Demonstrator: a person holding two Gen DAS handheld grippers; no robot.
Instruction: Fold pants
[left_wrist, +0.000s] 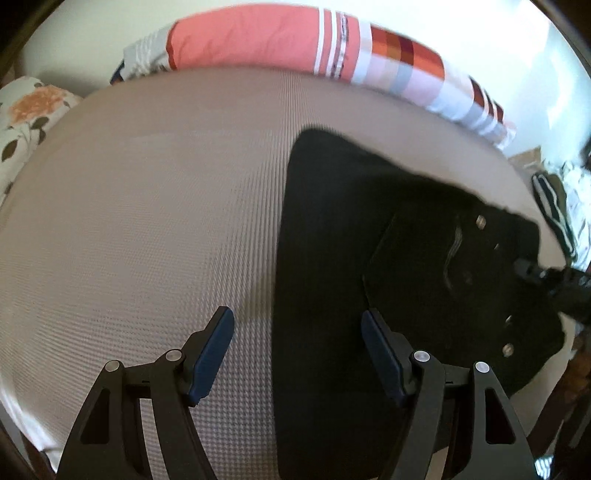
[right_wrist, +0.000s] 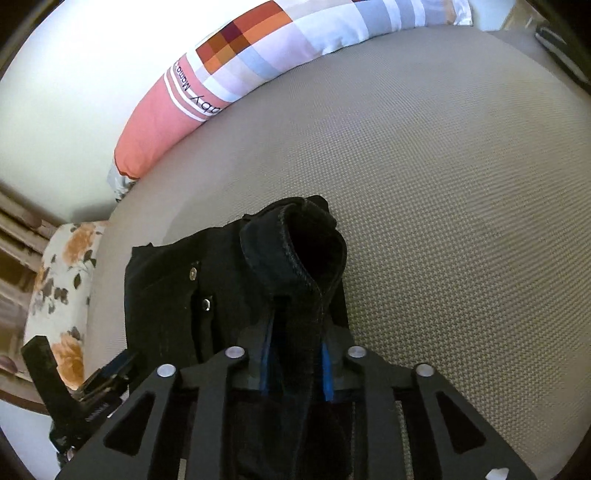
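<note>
Left gripper (left_wrist: 297, 354) sits closest in the left wrist view, jaws spread wide with nothing between them, hovering over the near left edge of the black pants (left_wrist: 369, 240). Pants lie flat on the beige bed (left_wrist: 147, 221), with the striped bolster pillow (left_wrist: 277, 40) along the bed's far edge.

Right wrist view: right gripper (right_wrist: 295, 369) has its jaws clamped on a bunched fold of the pants (right_wrist: 177, 306), lifted off the bed (right_wrist: 443, 221). Floral pillow (right_wrist: 62, 295) sits left of the pants.
</note>
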